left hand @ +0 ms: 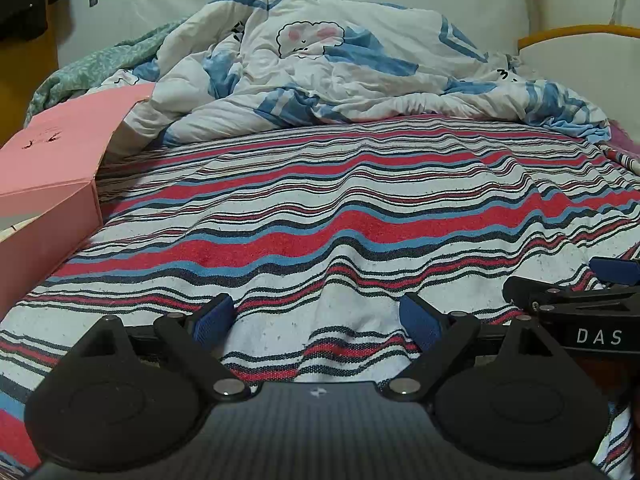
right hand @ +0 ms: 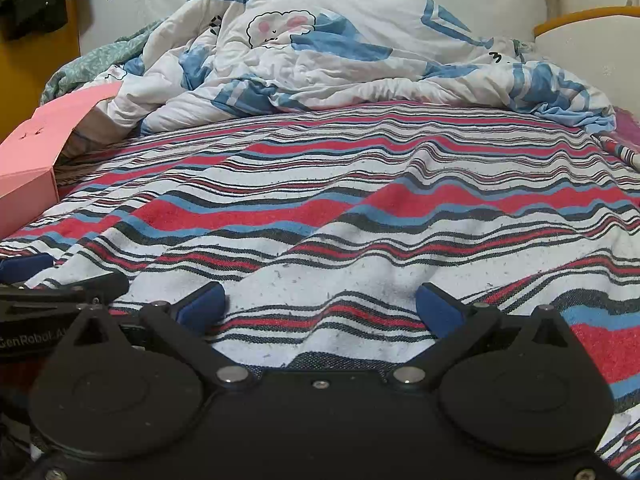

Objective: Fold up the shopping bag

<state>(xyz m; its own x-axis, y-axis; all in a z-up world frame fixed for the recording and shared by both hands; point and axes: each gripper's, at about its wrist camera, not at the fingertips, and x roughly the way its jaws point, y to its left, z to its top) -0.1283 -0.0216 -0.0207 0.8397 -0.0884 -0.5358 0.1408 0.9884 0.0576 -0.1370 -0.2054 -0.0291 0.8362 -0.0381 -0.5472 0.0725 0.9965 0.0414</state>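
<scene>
**Both grippers parked on bed, pink shopping bag off to the left, not yet engaged**

The pink shopping bag [left hand: 52,168] is observed at the left edge of the striped bedsheet [left hand: 340,208], lying flat-sided, its long axis running from the near left corner away toward the crumpled duvet [left hand: 320,68]. One end of the bag is tucked against the duvet.

Relative to the bag: the left gripper [left hand: 316,320] is positioned to its right and nearer the foot of the bed; jaws are spread wide, nothing between the pads, only sheet beneath. The right gripper [right hand: 320,306] is placed further right again, just beside the left one, jaws likewise wide and empty.

Judgement: the left gripper is the nearer to the bag, so the first reach is expected leftward and forward, along the bag's near edge. No fold is seen to have been started.
</scene>
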